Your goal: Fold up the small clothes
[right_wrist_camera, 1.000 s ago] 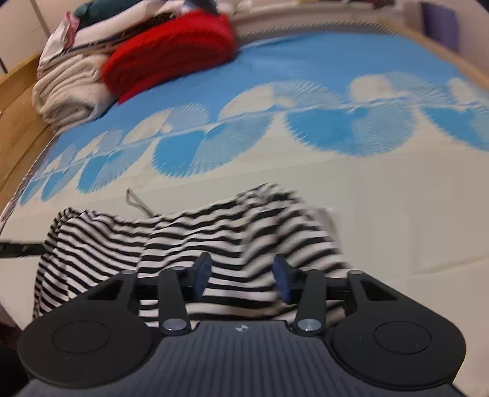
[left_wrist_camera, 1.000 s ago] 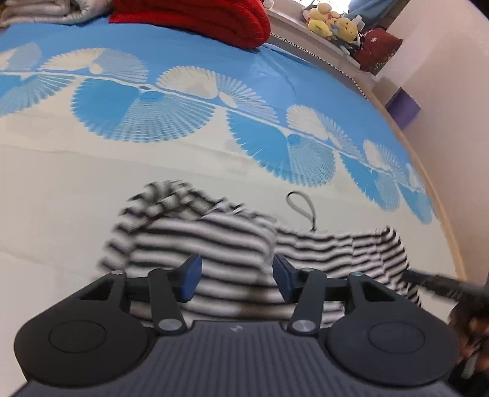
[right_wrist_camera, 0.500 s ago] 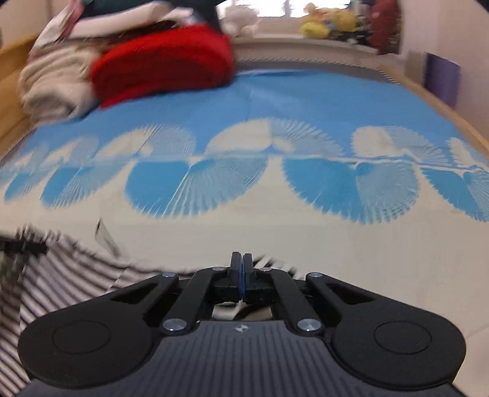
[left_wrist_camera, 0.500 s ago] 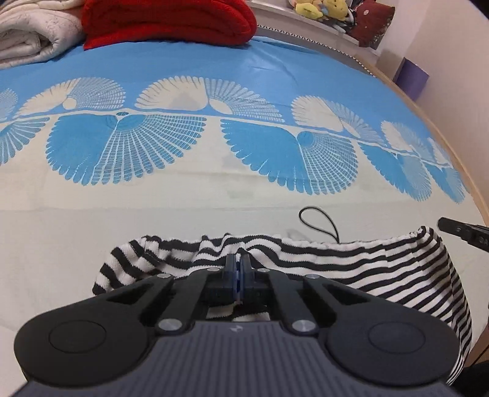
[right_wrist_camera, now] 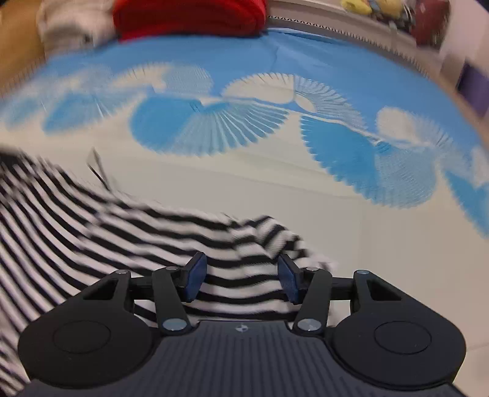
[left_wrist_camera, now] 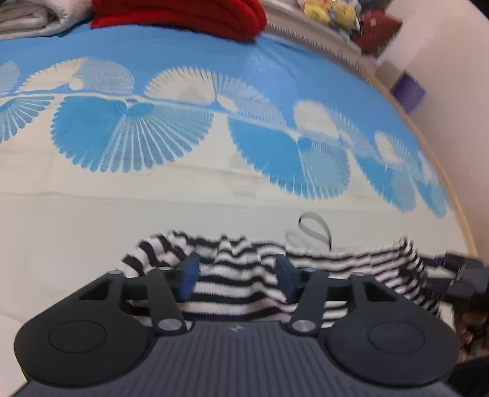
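A small black-and-white striped garment (left_wrist_camera: 336,259) lies rumpled on the blue and cream bedsheet (left_wrist_camera: 152,213), its dark drawstring loop (left_wrist_camera: 314,226) on the sheet just beyond it. My left gripper (left_wrist_camera: 237,276) hovers over the garment's left part. Its jaws are opening; striped cloth lies between the blue pads (left_wrist_camera: 189,274), which stand clear of it. My right gripper (right_wrist_camera: 242,278) is over the other end of the striped garment (right_wrist_camera: 137,232). Its jaws are opening too, with cloth between them and not pinched. The right gripper's black tip (left_wrist_camera: 458,274) shows at the garment's right edge in the left wrist view.
A folded red blanket (left_wrist_camera: 183,15) and a pale folded quilt (left_wrist_camera: 30,15) sit at the far end of the bed. Plush toys (left_wrist_camera: 330,12) line a ledge behind. A purple box (left_wrist_camera: 408,91) stands past the bed's right edge (left_wrist_camera: 452,189).
Half a second ago both grippers were shut on the garment's edge. Both have now opened, and the striped cloth lies slacker and more bunched on the sheet.
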`<state>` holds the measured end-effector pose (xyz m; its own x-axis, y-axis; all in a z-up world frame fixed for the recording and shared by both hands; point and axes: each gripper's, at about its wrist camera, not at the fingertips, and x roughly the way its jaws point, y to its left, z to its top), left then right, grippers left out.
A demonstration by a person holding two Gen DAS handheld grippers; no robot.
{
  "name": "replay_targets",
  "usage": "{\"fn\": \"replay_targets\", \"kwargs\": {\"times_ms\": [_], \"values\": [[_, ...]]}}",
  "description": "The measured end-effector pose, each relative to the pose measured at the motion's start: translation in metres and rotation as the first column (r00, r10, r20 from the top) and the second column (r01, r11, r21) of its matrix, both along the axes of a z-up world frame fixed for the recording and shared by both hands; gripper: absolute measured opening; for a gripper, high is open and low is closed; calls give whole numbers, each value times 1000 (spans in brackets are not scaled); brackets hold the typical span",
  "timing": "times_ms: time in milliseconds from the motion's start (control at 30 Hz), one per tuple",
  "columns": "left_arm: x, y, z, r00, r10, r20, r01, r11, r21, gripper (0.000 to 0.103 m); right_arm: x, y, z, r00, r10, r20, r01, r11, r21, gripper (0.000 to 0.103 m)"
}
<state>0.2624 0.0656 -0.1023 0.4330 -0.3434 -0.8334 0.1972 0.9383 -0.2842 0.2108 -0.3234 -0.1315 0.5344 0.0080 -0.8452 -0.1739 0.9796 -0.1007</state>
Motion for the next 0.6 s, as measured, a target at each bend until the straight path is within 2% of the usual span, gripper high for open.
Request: {"fn": "replay_targets", "kwargs": {"times_ms": [33, 67, 133, 167, 200, 233, 300, 333, 400, 467, 500, 533, 567, 600], "values": [[1, -7, -4, 1000, -25, 8, 25, 998, 50, 65, 1, 0, -1, 1000, -3, -5, 3, 1000, 3, 44], [0, -14, -7, 999, -37, 26, 34, 992, 122, 65, 1, -1, -1, 1000, -9, -8, 9, 1000, 7, 27], [0, -21, -17, 998, -53, 25, 46, 972, 230, 61, 2, -1, 1, 1000, -17, 5, 17, 1000, -2, 12], [1, -23, -24, 999, -51, 6, 48, 961, 271, 47, 2, -2, 4, 1000, -24, 16, 24, 1000, 4, 7], [2, -22, -29, 999, -52, -4, 51, 955, 292, 38, 3, -5, 8, 999, -42, 34, 41, 999, 21, 5], [2, -21, -29, 998, -58, -5, 57, 959, 278, 21, 4, -8, 13, 996, -64, 55, 62, 997, 42, 3], [1, -18, -22, 999, -37, 33, 28, 968, 248, 12, 7, -19, 20, 989, -123, 85, 114, 989, 97, 2], [1, -16, -18, 998, -16, 66, 0, 970, 244, 5, 10, -26, 22, 984, -155, 90, 142, 981, 132, 2], [2, -8, -10, 990, 46, 132, -74, 975, 209, 3, 15, -41, 24, 967, -234, 104, 212, 959, 189, 2], [4, -5, -12, 988, 84, 130, -108, 976, 190, 5, 19, -47, 22, 954, -281, 107, 252, 942, 223, 2], [6, -5, -19, 992, 89, 87, -105, 974, 199, 9, 23, -47, 19, 951, -290, 107, 261, 939, 225, 2], [10, -7, -28, 996, 85, 32, -90, 973, 214, 17, 26, -44, 14, 954, -284, 99, 258, 943, 210, 2], [11, -8, -38, 996, 83, -23, -76, 969, 234, 19, 28, -40, 7, 958, -273, 82, 254, 949, 189, 2], [11, -9, -40, 996, 79, -31, -70, 968, 242, 19, 33, -35, -5, 966, -257, 38, 248, 956, 159, 3]]}}
